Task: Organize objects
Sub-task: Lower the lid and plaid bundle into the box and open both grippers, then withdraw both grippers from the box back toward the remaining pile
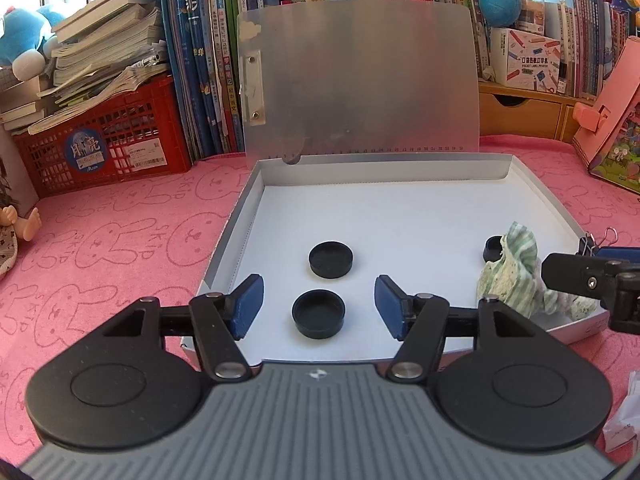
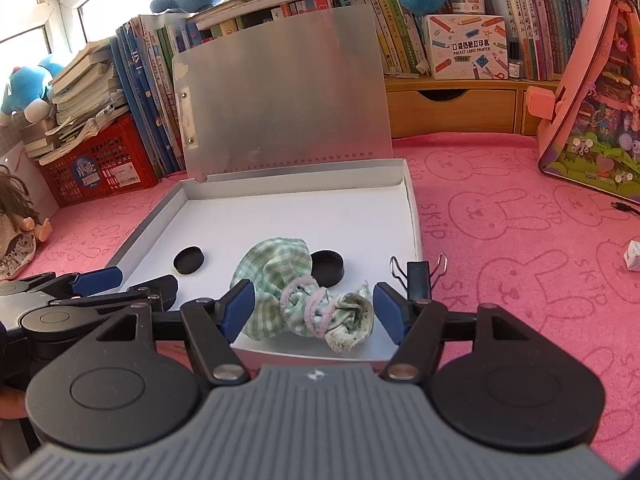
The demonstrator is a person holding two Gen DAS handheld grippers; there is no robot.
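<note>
A shallow white box [image 1: 256,200] with its silver lid propped open lies on the pink cloth. Inside lie three black round caps [image 1: 331,259] [image 1: 318,313] [image 1: 494,247] and a green checked cloth pouch [image 1: 514,270]. My left gripper [image 1: 319,307] is open, its pads either side of the nearest cap, not touching. My right gripper [image 2: 314,309] is open around the pouch [image 2: 298,300] at the box's [image 2: 412,208] near right corner. Two caps [image 2: 189,259] [image 2: 330,267] show in the right wrist view. A black binder clip [image 2: 418,274] lies just right of the box.
Books, a red crate [image 1: 104,148] and plush toys line the back. A doll [image 1: 12,236] sits at the left. A pink toy house [image 2: 592,92] stands at the right, with a wooden drawer unit [image 2: 452,108] behind. A small white object [image 2: 634,255] lies at far right.
</note>
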